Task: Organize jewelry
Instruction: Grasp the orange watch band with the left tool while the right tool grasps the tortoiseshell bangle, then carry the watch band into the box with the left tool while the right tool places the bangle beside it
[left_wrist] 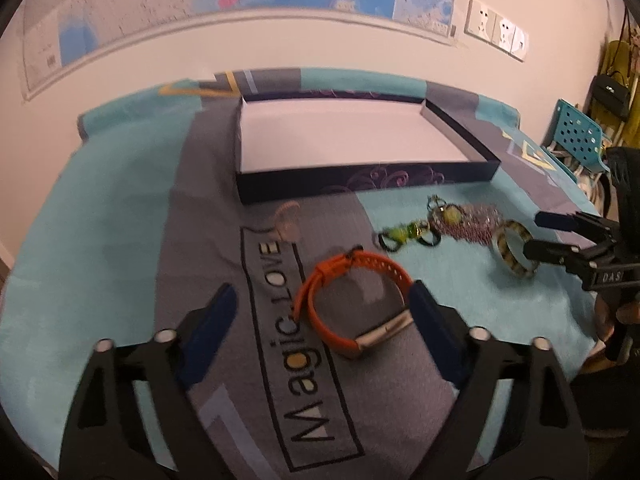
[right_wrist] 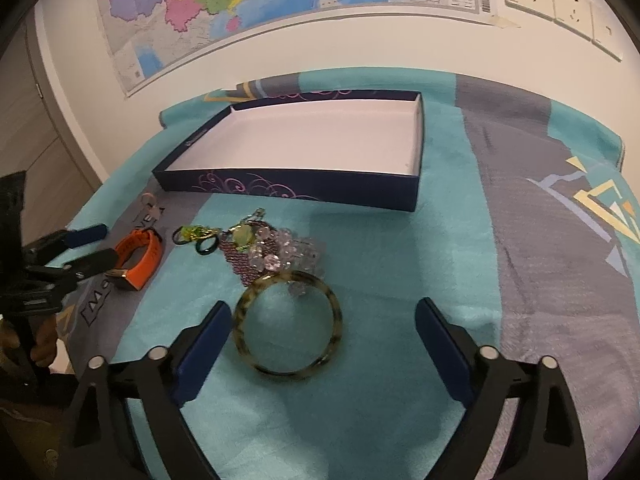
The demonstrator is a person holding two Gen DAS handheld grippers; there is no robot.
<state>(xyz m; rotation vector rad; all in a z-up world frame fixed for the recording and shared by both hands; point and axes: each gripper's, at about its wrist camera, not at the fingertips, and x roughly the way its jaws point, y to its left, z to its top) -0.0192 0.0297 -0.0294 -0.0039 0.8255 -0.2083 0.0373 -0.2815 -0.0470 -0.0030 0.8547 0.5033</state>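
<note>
Left gripper point(left_wrist: 324, 312): jaws standing wide apart, nothing pressed between the blue pads; it is angling down at the cloth; in the right wrist view it is showing at the far left point(right_wrist: 94, 246), just beside the watch band.
Orange watch band point(left_wrist: 352, 304): lying on the grey stripe between the left gripper's fingers, nearer its right finger; whether that pad is touching the strap I cannot tell; the metal case is sitting at the band's near end.
Right gripper point(right_wrist: 324, 320): jaws wide apart, gripping nothing; hanging over the turquoise part of the cloth.
Tortoiseshell bangle point(right_wrist: 287, 326): lying flat between the right gripper's fingers, close against its left finger and well apart from its right one.
Beaded pieces point(right_wrist: 276, 254): heaped just beyond the bangle, ahead of the right gripper; pink mesh and clear beads are touching the bangle's far rim.
Green charm with dark rings point(right_wrist: 198, 238): resting beyond and left of the right gripper, between the beads and the watch band.
Dark blue box point(right_wrist: 292, 190): sitting open ahead of both grippers, beyond all the jewelry; its white inside is holding nothing.
Cloth point(right_wrist: 400, 280): covering the table under everything; printed lettering is running beneath the left gripper.
Map point(right_wrist: 240, 0): hanging on the wall far ahead.
</note>
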